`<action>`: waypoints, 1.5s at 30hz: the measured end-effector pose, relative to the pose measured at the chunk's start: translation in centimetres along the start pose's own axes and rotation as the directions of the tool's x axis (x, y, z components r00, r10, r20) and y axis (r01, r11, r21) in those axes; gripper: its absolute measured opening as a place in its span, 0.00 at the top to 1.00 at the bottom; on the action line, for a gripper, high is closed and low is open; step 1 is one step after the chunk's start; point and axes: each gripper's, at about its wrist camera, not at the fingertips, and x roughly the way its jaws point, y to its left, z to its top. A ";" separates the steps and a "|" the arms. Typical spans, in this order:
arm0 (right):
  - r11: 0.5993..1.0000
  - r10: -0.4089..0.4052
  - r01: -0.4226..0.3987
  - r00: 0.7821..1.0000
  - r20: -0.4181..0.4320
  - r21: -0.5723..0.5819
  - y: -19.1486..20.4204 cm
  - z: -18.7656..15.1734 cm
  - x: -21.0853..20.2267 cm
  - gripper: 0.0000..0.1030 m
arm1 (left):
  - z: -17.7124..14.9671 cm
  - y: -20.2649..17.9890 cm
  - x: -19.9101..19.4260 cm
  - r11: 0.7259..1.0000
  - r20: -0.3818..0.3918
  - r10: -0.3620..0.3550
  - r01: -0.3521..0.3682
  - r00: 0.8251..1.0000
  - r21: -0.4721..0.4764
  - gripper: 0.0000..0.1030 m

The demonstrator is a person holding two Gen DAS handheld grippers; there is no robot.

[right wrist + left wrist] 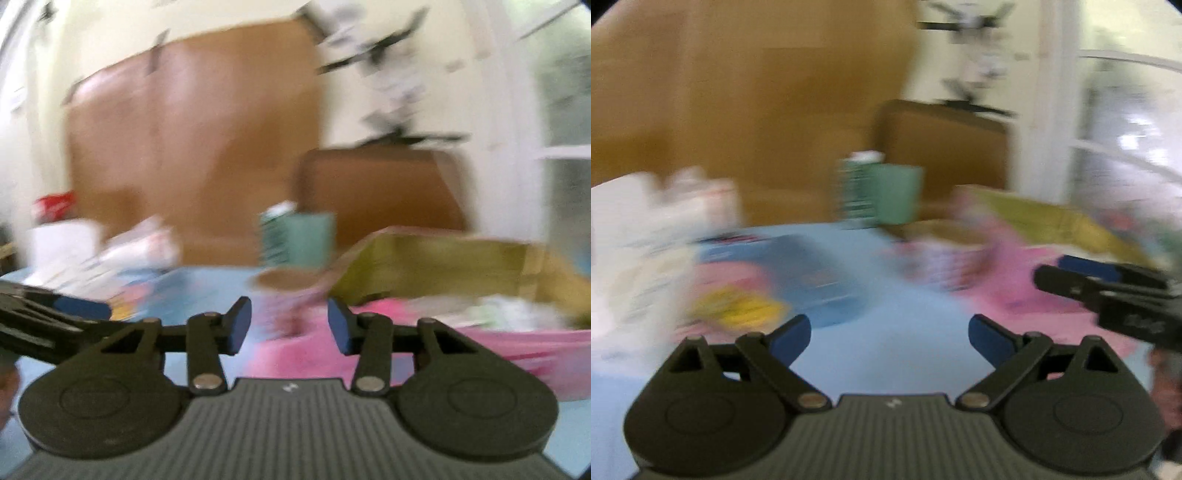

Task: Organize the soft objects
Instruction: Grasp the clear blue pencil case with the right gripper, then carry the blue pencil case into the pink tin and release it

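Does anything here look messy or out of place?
Hard to judge, since both views are badly blurred. Soft things lie scattered over the blue table: pink fabric sprawls loose on it, beside a cardboard box. Both claws, left and right, are open and empty.

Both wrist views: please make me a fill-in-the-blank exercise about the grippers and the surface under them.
1. The left gripper has its jaws ____, with nothing between them.
2. The right gripper is held above a ____ cloth.
3. The table cover is light ____.
4. The green box stands at the ____ edge of the table.

Missing words: open; pink; blue; far
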 end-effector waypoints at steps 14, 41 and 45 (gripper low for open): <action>0.991 0.126 -0.133 0.939 -0.320 0.001 8.7 1.8 15.8 0.43 | -1.9 9.5 -1.0 0.910 0.053 0.088 -0.059 0.995 -0.411 0.05; 0.994 0.068 -0.075 0.993 -0.094 -0.076 1.8 -5.7 -4.1 0.46 | 1.3 -5.7 4.0 0.923 -0.169 -0.330 0.280 0.929 -0.263 0.20; 0.999 0.010 -0.007 0.998 0.055 -0.047 -0.2 -4.0 -5.5 0.46 | 4.6 -8.1 3.7 0.910 -0.115 -0.385 0.355 0.916 -0.215 0.20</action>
